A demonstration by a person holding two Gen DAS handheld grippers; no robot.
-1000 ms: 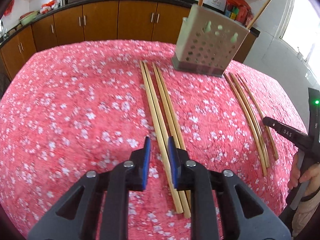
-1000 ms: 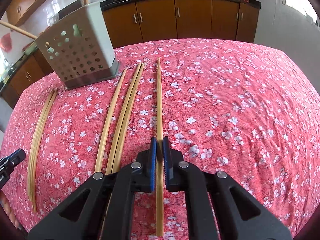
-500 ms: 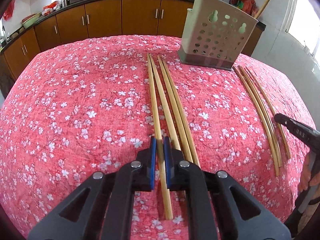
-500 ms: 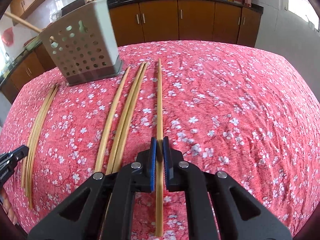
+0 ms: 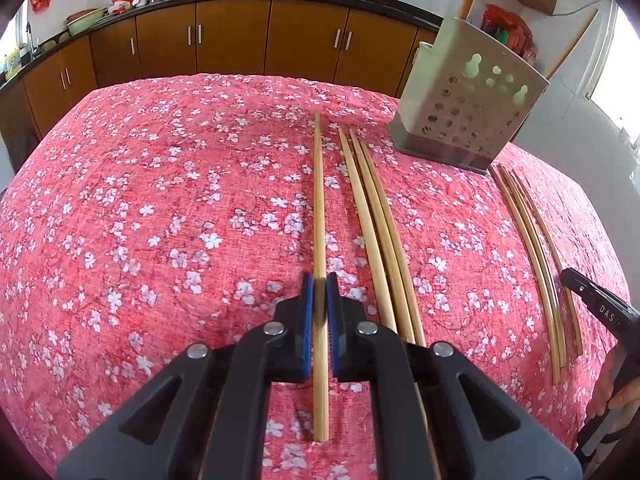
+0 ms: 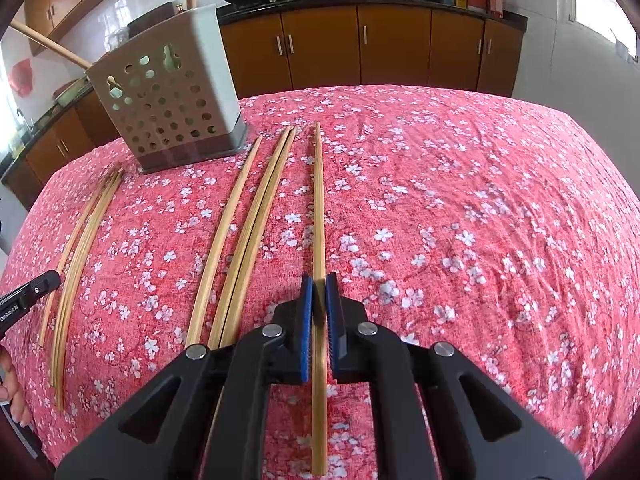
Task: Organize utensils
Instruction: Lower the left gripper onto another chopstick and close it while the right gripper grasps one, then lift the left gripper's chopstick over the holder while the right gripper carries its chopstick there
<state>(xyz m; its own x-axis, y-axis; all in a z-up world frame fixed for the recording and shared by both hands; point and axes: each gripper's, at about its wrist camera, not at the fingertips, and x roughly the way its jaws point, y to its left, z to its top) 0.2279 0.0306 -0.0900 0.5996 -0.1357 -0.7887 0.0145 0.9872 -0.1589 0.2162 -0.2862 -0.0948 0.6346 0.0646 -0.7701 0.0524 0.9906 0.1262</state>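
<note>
I have both grippers clamped, one chopstick each. The left gripper (image 5: 319, 284) has its fingers clenched on the leftmost chopstick (image 5: 318, 200) of the left group; the right gripper (image 6: 319, 284) grasps the rightmost chopstick (image 6: 318, 200) of the right group. I cannot tell whether either stick is clear of the red cloth (image 5: 140, 220) over the bench or resting on it.

The step in hand, as I judge it, is carrying each stick to the holder (image 5: 468, 104), which stands at the far edge of the bench between the two groups. To do it well I would lift straight up first so the stick clears its neighbours, then swing the far tip upward until the stick is near upright and lower it into the open top. Each grip sits well back from the middle, toward the near end, so the long free end could droop or twist in the fingers; I would move slowly and keep the two grippers from crossing over the holder.

Count: in the left view, the held stick plus three more (image 5: 376, 220) just beside it to the right. In the right view, the held stick plus three others (image 6: 256, 220) to its left. That makes eight on the cloth. Two long wooden handles already stand in the holder.
</note>
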